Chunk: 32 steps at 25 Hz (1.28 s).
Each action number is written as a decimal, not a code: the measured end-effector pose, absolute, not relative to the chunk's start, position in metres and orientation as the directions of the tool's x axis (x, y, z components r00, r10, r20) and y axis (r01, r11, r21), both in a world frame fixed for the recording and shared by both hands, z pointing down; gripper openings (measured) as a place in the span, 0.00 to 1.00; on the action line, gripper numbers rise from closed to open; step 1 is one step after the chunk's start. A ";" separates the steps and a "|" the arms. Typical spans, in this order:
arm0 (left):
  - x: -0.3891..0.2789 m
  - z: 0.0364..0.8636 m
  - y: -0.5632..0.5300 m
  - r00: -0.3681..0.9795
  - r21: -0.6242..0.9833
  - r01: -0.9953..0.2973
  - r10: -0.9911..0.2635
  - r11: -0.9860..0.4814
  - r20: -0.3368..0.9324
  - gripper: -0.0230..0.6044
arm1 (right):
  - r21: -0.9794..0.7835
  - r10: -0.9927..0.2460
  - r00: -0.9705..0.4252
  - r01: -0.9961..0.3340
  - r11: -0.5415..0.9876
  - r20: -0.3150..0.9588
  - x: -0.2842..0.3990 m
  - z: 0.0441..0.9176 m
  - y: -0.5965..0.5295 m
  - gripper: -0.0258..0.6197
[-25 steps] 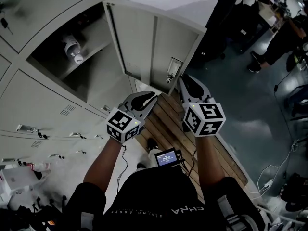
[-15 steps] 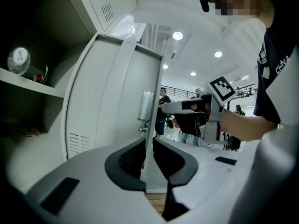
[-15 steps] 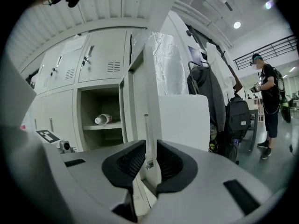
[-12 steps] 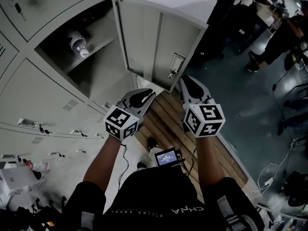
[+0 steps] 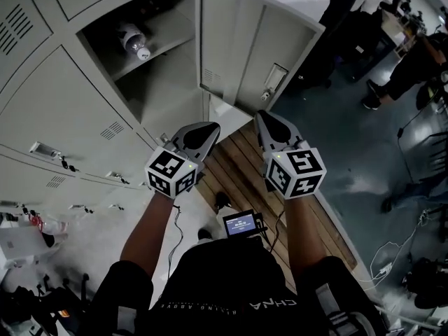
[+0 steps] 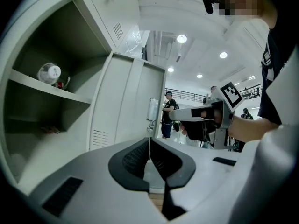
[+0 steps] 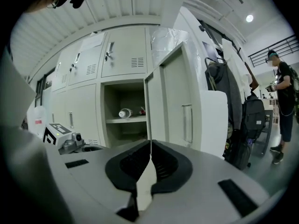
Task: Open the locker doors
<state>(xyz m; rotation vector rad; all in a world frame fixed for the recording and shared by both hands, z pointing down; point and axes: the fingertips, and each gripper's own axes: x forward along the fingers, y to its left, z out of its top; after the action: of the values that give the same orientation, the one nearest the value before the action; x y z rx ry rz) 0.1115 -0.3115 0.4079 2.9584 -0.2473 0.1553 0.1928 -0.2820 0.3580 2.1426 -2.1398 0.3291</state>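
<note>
Locker door (image 5: 255,51) hangs open ahead of you. Left gripper (image 5: 214,127) jaws just closed, empty; right gripper (image 5: 260,115) clenched empty (wooden floor (image 5: 238,166) below).

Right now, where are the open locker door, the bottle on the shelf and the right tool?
open locker door (image 5: 238,40): head view, its inner face.
bottle (image 5: 130,39): head view, its body.
right tool (image 7: 150,146): right gripper view, where its shut tips meet.

Left gripper (image 6: 149,146) just closed, empty; right gripper's (image 7: 150,148) fingers (image 7: 164,166) together.
</note>
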 end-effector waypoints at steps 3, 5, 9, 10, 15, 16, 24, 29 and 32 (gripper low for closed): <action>0.086 0.413 -0.311 0.976 0.164 -0.205 -0.188 -0.965 0.112 0.07 | -0.095 -0.976 -0.058 -0.995 0.039 0.208 0.169 0.364 -0.284 0.10; 0.066 0.422 -0.308 0.969 0.163 -0.234 -0.217 -0.958 0.119 0.07 | -0.098 -0.973 -0.092 -0.993 0.073 0.211 0.150 0.374 -0.284 0.10; 0.024 0.438 -0.297 0.956 0.162 -0.285 -0.267 -0.945 0.122 0.07 | -0.083 -0.964 -0.149 -0.988 0.134 0.219 0.109 0.391 -0.277 0.10; 0.015 0.442 -0.294 0.953 0.162 -0.295 -0.277 -0.942 0.122 0.07 | -0.079 -0.962 -0.160 -0.986 0.146 0.220 0.100 0.394 -0.274 0.10; -0.040 0.462 -0.272 0.934 0.171 -0.355 -0.338 -0.919 0.118 0.07 | -0.051 -0.947 -0.211 -0.977 0.205 0.242 0.051 0.413 -0.254 0.10; -0.049 0.468 -0.267 0.930 0.179 -0.364 -0.347 -0.914 0.120 0.07 | -0.042 -0.943 -0.220 -0.975 0.216 0.251 0.043 0.417 -0.248 0.10; -0.074 0.480 -0.231 0.917 0.194 -0.398 -0.381 -0.897 0.120 0.07 | 0.013 -0.930 -0.234 -0.969 0.247 0.285 0.018 0.428 -0.208 0.10; -0.078 0.481 -0.222 0.905 0.193 -0.425 -0.406 -0.885 0.130 0.07 | 0.013 -0.922 -0.248 -0.965 0.264 0.297 0.016 0.438 -0.199 0.10; -0.084 0.485 -0.217 0.893 0.183 -0.447 -0.425 -0.876 0.148 0.07 | 0.014 -0.920 -0.259 -0.961 0.275 0.296 0.015 0.443 -0.196 0.10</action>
<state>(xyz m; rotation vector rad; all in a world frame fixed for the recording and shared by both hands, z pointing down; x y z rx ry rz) -0.0843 -0.2170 0.4848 2.8479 -0.6637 0.1527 0.0147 -0.1959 0.4430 1.7384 -2.3004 0.2465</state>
